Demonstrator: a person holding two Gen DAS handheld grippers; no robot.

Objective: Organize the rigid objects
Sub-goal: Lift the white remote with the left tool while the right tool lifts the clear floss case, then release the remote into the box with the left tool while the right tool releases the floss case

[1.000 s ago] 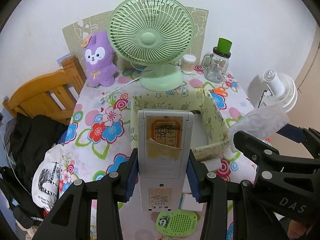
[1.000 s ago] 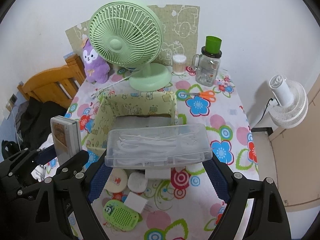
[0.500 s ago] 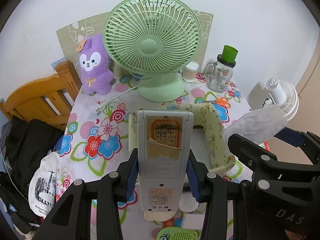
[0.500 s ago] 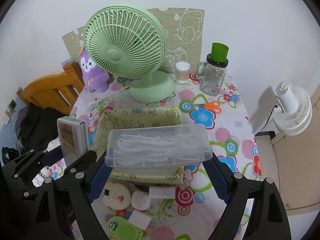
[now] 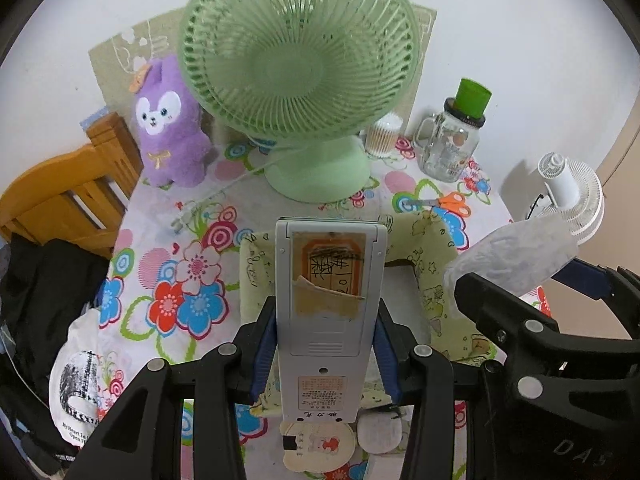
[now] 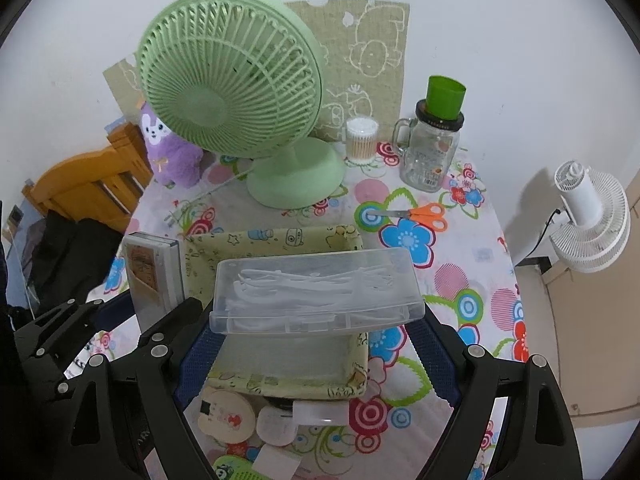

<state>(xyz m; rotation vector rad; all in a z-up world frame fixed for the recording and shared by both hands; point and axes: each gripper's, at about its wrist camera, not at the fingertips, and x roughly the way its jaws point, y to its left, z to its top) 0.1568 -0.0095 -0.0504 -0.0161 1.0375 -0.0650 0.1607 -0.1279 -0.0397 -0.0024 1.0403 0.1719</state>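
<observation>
My left gripper [image 5: 326, 350] is shut on a grey remote control [image 5: 330, 312] with a torn orange label, held above the near left part of the green fabric storage box [image 5: 434, 264]. My right gripper [image 6: 316, 340] is shut on a clear plastic case [image 6: 316, 288] of white picks, held flat over the same box [image 6: 276, 240]. The remote also shows in the right wrist view [image 6: 154, 276], left of the case. The case shows in the left wrist view [image 5: 516, 256] at the right.
A green desk fan [image 6: 240, 104] stands behind the box. A purple plush [image 5: 170, 128], a cotton swab jar [image 6: 362, 140], a glass mug with green lid [image 6: 434, 148] and orange scissors [image 6: 420, 214] are on the floral tablecloth. Small round items [image 6: 226, 416] lie near the front edge.
Both grippers have moved forward toward the fan, carrying the remote and the case over the fabric box. The small items at the front have slid lower in view.
</observation>
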